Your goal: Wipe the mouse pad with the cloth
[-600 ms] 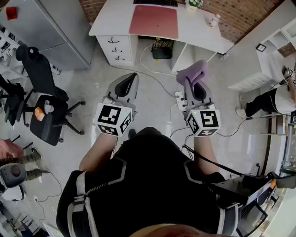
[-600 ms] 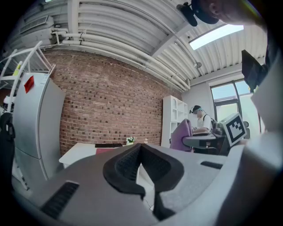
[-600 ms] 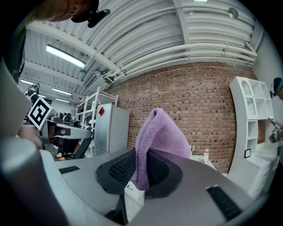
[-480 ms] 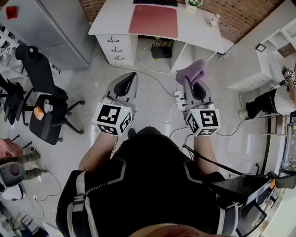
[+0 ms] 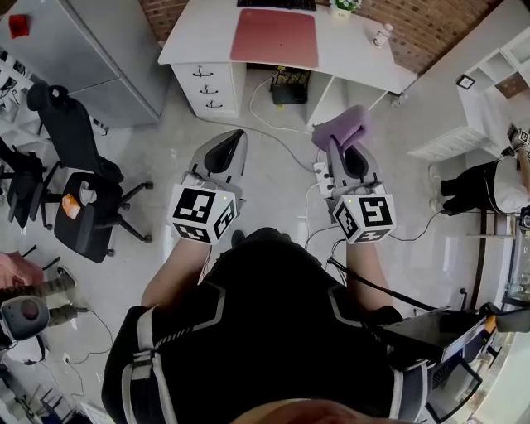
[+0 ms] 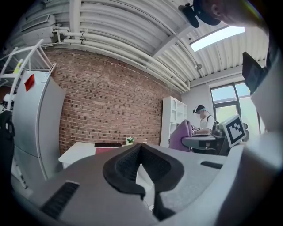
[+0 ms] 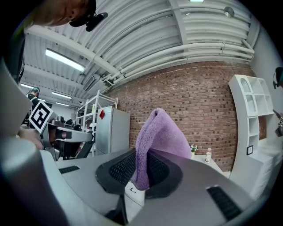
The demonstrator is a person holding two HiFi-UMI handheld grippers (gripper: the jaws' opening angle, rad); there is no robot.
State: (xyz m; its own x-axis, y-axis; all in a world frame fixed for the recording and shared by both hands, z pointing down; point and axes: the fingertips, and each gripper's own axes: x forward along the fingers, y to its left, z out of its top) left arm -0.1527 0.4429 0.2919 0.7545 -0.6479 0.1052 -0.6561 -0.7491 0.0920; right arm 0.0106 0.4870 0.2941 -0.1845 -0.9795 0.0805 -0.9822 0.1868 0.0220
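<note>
1. You are holding the right gripper (image 5: 342, 141) out in front of you over the floor, well short of the white desk (image 5: 199, 37). Its jaws are clenching the purple cloth (image 5: 341, 124).
2. The right gripper view is showing that grip closely: the cloth (image 7: 161, 139) is sitting pinched between the black pads of the right gripper (image 7: 142, 165), and a folded peak is standing up above them.
3. Your left gripper (image 5: 225, 156) is hovering beside the right one. The two are level and apart.
4. The left gripper view is showing what the head view is not: the jaws of the left gripper (image 6: 140, 149) are pressing together with nothing between them.
5. The red mouse pad (image 5: 275, 37) is lying flat in the middle of the desktop, its near edge close to the desk's front edge. A dark keyboard (image 5: 277, 4) is sitting just behind it at the back edge.
6. In the left gripper view the desk (image 6: 77, 152) is appearing low and far off. The thin reddish strip on it is probably the mouse pad (image 6: 106, 150).
7. A small plant (image 5: 344, 8) and a bottle (image 5: 381, 36) are standing towards the desk's right end. The right gripper view is catching both, the plant (image 7: 193, 149) and the bottle (image 7: 208, 154), against the brick wall (image 7: 208, 101).
</note>
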